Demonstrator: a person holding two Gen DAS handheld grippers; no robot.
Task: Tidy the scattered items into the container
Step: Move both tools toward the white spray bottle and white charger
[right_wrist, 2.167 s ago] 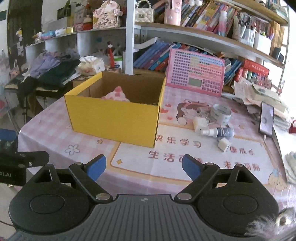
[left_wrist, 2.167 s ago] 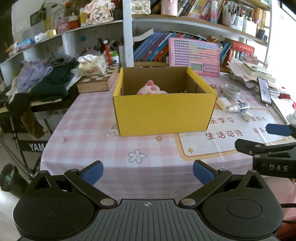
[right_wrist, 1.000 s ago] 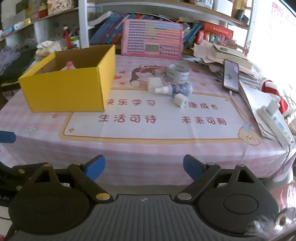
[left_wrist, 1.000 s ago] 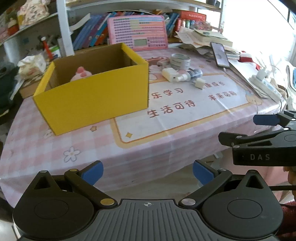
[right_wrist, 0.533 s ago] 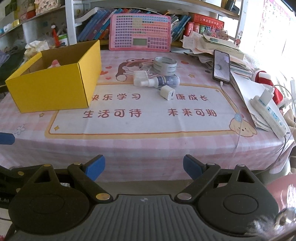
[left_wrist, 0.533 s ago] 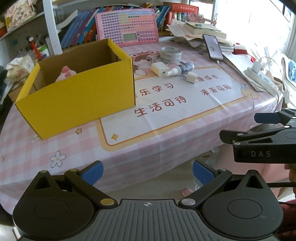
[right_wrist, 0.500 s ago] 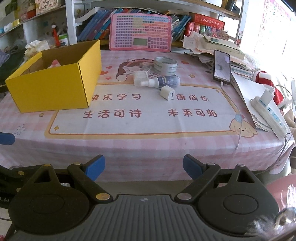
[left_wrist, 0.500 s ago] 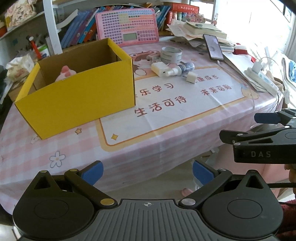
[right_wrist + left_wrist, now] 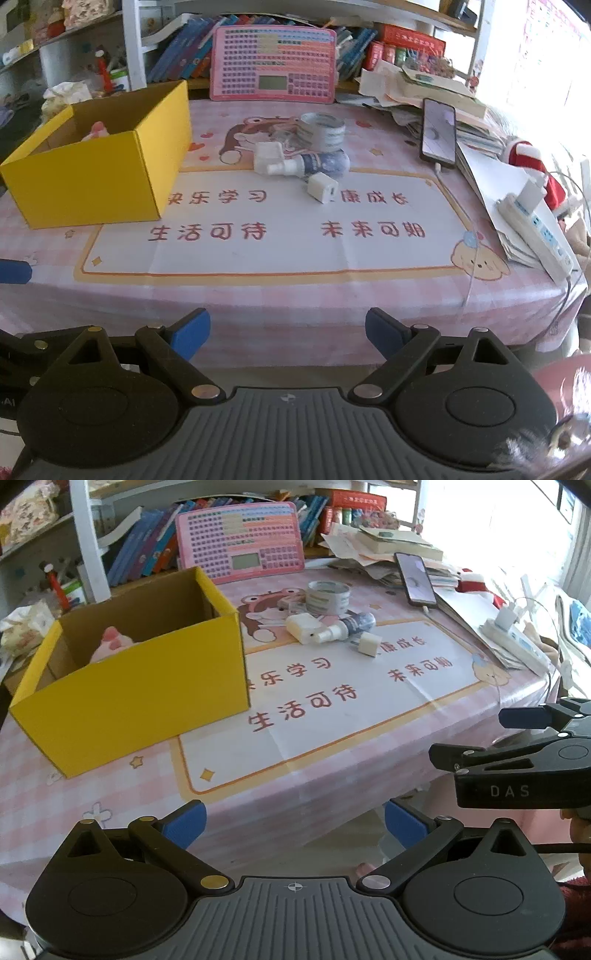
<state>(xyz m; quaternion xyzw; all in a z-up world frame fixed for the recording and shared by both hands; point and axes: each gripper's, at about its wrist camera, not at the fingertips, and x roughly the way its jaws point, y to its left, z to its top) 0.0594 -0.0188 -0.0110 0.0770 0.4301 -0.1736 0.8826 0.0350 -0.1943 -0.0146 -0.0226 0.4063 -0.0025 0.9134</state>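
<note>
Toward the far edge of the desk (image 9: pixel 258 306), near its middle, the scattered items lie in a tight cluster on the pink checked cloth and the printed mat (image 9: pixel 295 236). A tape roll (image 9: pixel 322 132) sits flat farthest back, its hole facing up. Just in front of it a spray bottle (image 9: pixel 314 165) lies on its side, its long axis running roughly parallel to the desk's near edge, with the white nozzle end pointing left toward the yellow box (image 9: pixel 92 177). A white cap-like block (image 9: pixel 268 157) touches the nozzle end, and a small white charger cube (image 9: pixel 322 188) rests just in front of the bottle, tilted.

At the desk's left side stands the open yellow box, its long axis angled toward the far-left corner; a pink plush toy (image 9: pixel 109 646) lies inside against the back wall.

Both tools hover off the near edge, well apart from the items. The left gripper (image 9: pixel 293 821) has its blue-tipped fingers spread wide with nothing between them. The right gripper (image 9: pixel 288 328) is likewise spread wide and empty.

Along the right edge lie a phone (image 9: pixel 438 131) and a power strip (image 9: pixel 535 229).
</note>
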